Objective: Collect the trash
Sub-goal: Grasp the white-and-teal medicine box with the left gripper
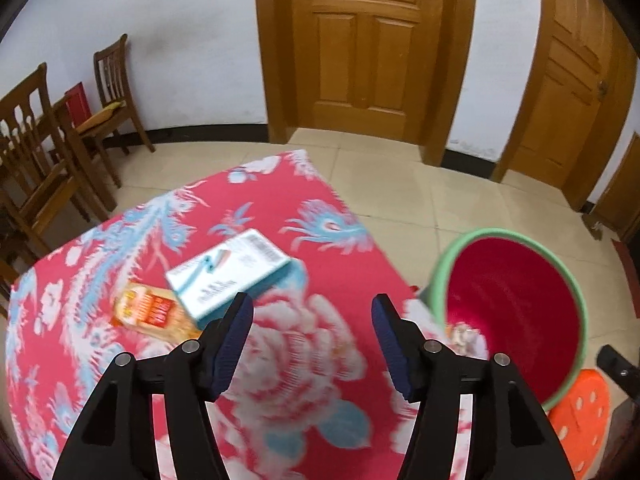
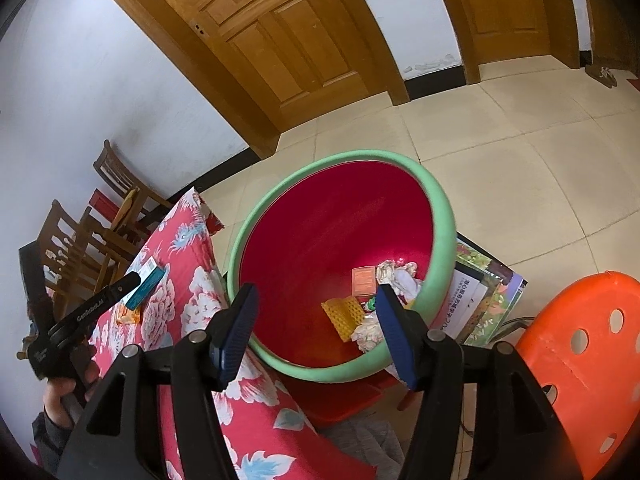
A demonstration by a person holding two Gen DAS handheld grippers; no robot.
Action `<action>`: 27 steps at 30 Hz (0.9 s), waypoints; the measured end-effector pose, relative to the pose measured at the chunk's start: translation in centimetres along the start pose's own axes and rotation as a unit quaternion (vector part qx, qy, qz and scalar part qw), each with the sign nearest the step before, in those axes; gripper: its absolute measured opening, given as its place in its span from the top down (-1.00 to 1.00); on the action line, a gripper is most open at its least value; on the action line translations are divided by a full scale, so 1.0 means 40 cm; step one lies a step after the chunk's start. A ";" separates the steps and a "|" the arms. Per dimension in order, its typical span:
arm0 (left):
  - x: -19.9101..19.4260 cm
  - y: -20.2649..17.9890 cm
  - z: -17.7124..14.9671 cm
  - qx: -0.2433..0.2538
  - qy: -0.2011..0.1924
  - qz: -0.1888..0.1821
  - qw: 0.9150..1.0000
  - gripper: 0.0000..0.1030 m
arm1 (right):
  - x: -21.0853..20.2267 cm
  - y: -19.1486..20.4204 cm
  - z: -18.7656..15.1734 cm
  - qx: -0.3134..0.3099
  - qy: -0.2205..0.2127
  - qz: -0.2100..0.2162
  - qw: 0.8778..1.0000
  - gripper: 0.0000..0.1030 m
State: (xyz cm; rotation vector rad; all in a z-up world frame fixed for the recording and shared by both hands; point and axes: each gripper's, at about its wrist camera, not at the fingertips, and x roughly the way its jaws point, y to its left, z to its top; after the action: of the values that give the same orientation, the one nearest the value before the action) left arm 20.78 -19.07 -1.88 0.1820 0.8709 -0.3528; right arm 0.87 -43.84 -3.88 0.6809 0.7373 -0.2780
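Observation:
A white and teal box (image 1: 228, 272) lies on the red flowered tablecloth (image 1: 304, 360), partly over an orange snack wrapper (image 1: 148, 312). My left gripper (image 1: 312, 316) is open and empty, just in front of the box. A red bin with a green rim (image 2: 440, 216) stands on the floor right of the table; it holds crumpled paper (image 2: 400, 276), a yellow wrapper (image 2: 346, 314) and a small orange packet (image 2: 364, 280). My right gripper (image 2: 316, 312) is open and empty above the bin. The box (image 2: 146, 282) and the left gripper (image 2: 134, 279) also show in the right wrist view.
An orange stool with holes (image 2: 576, 344) stands right of the bin, with books or cartons (image 2: 476, 300) behind it. Wooden chairs (image 1: 36, 152) stand left by the wall. Two wooden doors (image 1: 360, 48) are behind. The floor is tiled.

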 end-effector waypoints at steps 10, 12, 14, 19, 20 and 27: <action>0.093 0.096 0.033 0.028 0.046 0.020 0.998 -0.44 | 0.019 0.035 -0.004 -0.007 0.010 -0.006 1.000 -0.28; 0.106 0.106 0.034 0.031 0.052 0.018 0.998 -0.44 | 0.021 0.041 -0.005 -0.010 0.011 -0.007 1.000 -0.28; 0.116 0.111 0.037 0.043 0.051 0.024 0.997 -0.46 | 0.026 0.049 -0.004 -0.013 0.013 -0.009 1.000 -0.28; 0.133 0.116 0.049 0.064 0.051 0.029 0.996 -0.47 | 0.040 0.087 -0.003 -0.028 0.018 -0.009 0.999 -0.28; 0.138 0.117 0.053 0.069 0.051 0.030 0.996 -0.47 | 0.044 0.096 -0.002 -0.031 0.018 -0.009 0.999 -0.28; 0.180 0.142 0.070 0.066 0.065 0.029 0.995 -0.47 | 0.084 0.158 -0.004 -0.047 0.030 -0.005 0.998 -0.28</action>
State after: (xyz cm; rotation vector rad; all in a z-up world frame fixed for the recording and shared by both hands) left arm 29.18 -16.28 -5.61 0.3544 0.9689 -0.3471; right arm 6.11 -38.98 -3.32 0.5989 0.8054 -0.2309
